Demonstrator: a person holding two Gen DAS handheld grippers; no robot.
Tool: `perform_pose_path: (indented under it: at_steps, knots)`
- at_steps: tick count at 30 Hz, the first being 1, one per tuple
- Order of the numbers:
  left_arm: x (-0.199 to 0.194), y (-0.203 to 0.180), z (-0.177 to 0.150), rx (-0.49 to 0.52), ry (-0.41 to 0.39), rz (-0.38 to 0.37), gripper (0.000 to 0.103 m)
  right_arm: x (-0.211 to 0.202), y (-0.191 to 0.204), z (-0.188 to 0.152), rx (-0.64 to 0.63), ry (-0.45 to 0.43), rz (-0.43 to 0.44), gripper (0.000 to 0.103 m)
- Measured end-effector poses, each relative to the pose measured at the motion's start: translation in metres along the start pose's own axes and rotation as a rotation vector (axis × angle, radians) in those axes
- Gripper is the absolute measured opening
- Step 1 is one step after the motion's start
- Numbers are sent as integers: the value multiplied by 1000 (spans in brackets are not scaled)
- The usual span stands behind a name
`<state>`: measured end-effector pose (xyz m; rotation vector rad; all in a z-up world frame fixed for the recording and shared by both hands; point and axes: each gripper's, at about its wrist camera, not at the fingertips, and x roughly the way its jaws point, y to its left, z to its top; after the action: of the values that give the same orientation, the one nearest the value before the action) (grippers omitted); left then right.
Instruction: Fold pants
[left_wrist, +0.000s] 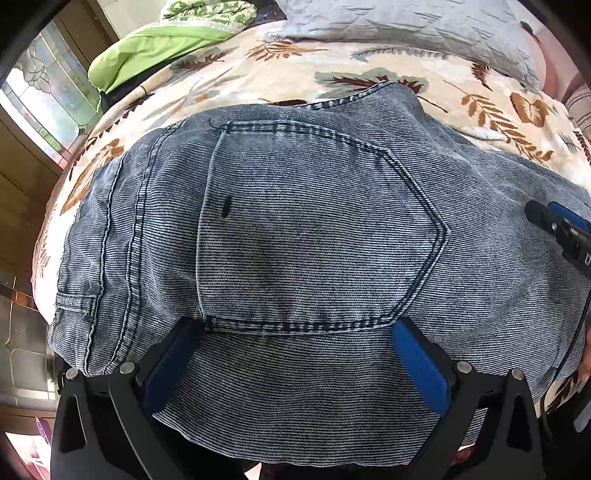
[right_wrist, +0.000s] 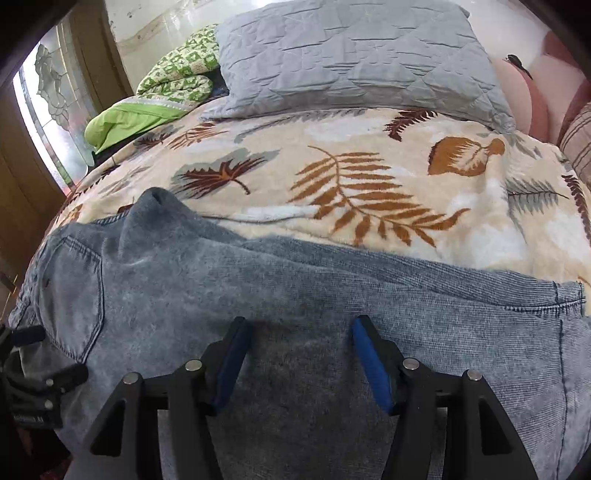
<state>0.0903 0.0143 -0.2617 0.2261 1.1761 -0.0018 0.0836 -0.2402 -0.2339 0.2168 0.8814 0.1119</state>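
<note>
Faded blue jeans (left_wrist: 295, 221) lie folded lengthwise on the bed, back pocket (left_wrist: 314, 229) facing up. My left gripper (left_wrist: 295, 326) stands wide open just below the pocket's seam. Its blue pads (left_wrist: 421, 365) straddle the denim without pinching it. In the right wrist view the jeans (right_wrist: 295, 288) stretch across the bed, with the pocket (right_wrist: 70, 295) at the left and a leg hem (right_wrist: 569, 299) at the right. My right gripper (right_wrist: 301, 321) hovers open over the thigh part. A bump of cloth (right_wrist: 155, 206) stands up near the crotch. Each gripper shows in the other's view: right gripper (left_wrist: 557, 229), left gripper (right_wrist: 37, 369).
The leaf-patterned blanket (right_wrist: 351, 177) covers the bed. A grey quilted pillow (right_wrist: 351, 55) and a green bedcover (right_wrist: 147, 107) lie at the far side. A striped cushion (right_wrist: 580, 147) sits at the right. A glass window (right_wrist: 48, 110) and wooden frame are on the left.
</note>
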Motion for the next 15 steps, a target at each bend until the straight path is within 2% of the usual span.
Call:
perform_pose_path:
  at_steps: [3, 5, 7, 11, 15]
  knots:
    - [-2, 0, -2, 14, 43, -20, 103, -7, -6, 3, 61, -1, 27, 62]
    - [-7, 2, 2, 30, 60, -18, 103, -15, -15, 6, 140, -16, 76, 62]
    - [-18, 14, 7, 11, 14, -1, 103, -23, -20, 8, 182, -38, 97, 63]
    - [-34, 53, 22, -88, -36, 19, 103, -40, -3, 10, 132, -81, 124, 63]
    - [-21, 94, 39, -204, 2, 93, 103, -43, 30, 7, 4, -66, 148, 63]
